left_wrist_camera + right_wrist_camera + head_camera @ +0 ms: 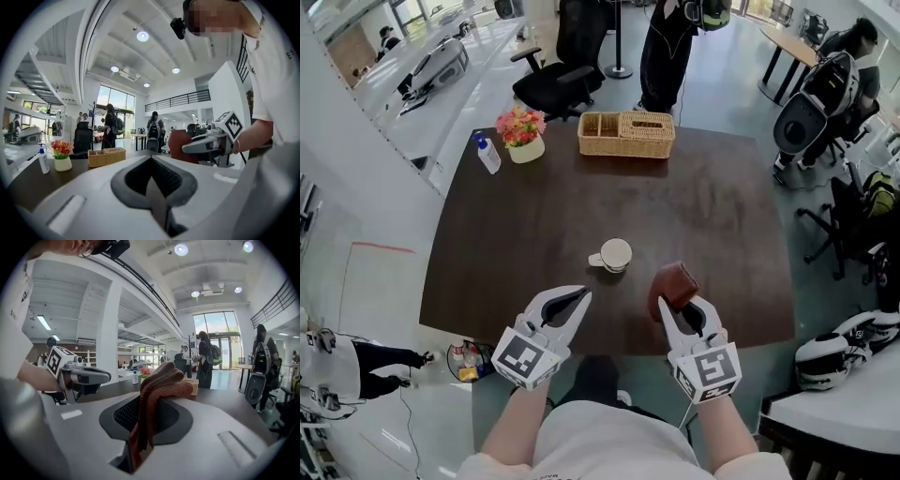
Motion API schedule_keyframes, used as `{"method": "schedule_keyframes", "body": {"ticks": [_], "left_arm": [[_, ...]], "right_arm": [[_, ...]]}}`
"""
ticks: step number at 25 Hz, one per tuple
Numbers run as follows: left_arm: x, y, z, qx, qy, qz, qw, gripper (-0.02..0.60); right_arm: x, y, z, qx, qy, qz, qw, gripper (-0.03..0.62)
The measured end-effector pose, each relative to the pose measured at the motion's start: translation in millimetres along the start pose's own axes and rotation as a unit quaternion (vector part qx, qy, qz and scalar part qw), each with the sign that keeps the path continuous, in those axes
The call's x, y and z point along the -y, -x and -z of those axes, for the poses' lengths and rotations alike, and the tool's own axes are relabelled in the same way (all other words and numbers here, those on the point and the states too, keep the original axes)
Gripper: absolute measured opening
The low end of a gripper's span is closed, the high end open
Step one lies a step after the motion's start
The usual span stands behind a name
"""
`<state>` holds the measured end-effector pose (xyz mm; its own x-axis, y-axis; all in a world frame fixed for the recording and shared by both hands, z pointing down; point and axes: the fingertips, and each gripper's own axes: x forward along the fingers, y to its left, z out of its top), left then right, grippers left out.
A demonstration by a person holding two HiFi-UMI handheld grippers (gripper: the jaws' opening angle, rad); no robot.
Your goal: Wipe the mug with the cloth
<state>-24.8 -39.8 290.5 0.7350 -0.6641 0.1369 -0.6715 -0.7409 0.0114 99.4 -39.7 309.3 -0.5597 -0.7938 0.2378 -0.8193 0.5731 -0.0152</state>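
Note:
A cream mug [613, 255] stands upright near the middle of the dark table [694, 206], its handle pointing left. My right gripper [677, 302] is shut on a folded reddish-brown cloth [674, 286], held above the table's near edge, right of and nearer than the mug. In the right gripper view the cloth [157, 394] bulges up out of the closed jaws. My left gripper [575, 302] is shut with nothing in it, just nearer than the mug. The left gripper view does not show the mug; it shows the right gripper [185, 149] holding the cloth [180, 145].
At the table's far side stand a wicker basket [625, 134], a pot of flowers [523, 133] and a small pump bottle [487, 153]. Office chairs [561, 70] and standing people [670, 47] are beyond the table; more chairs and bags lie to the right.

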Motion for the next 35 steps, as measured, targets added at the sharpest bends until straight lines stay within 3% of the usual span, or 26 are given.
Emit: {"method": "schedule_keyframes", "body": {"ticks": [6, 11, 16, 30, 35], "left_arm": [[81.1, 48.5, 16.4, 0.003, -0.015, -0.015, 0.9998, 0.000], [111.5, 87.1, 15.4, -0.008, -0.038, -0.021, 0.9990, 0.000], [143.9, 121.6, 9.0, 0.005, -0.034, -0.017, 0.9992, 0.000], [214.6, 228.5, 13.5, 0.026, -0.026, 0.015, 0.9992, 0.000], [235.7, 252.3, 8.6, 0.030, -0.032, 0.018, 0.9989, 0.000]], "right_arm": [[-42.7, 73.9, 22.2, 0.008, 0.058, -0.018, 0.998, 0.083], [-73.9, 107.0, 31.4, 0.013, 0.039, -0.027, 0.999, 0.083], [-102.7, 142.8, 35.3, 0.015, 0.031, -0.023, 0.999, 0.083], [-201.3, 236.3, 56.9, 0.022, 0.022, 0.021, 0.999, 0.081], [-217.4, 263.8, 55.8, 0.029, 0.025, 0.031, 0.999, 0.080]]}}
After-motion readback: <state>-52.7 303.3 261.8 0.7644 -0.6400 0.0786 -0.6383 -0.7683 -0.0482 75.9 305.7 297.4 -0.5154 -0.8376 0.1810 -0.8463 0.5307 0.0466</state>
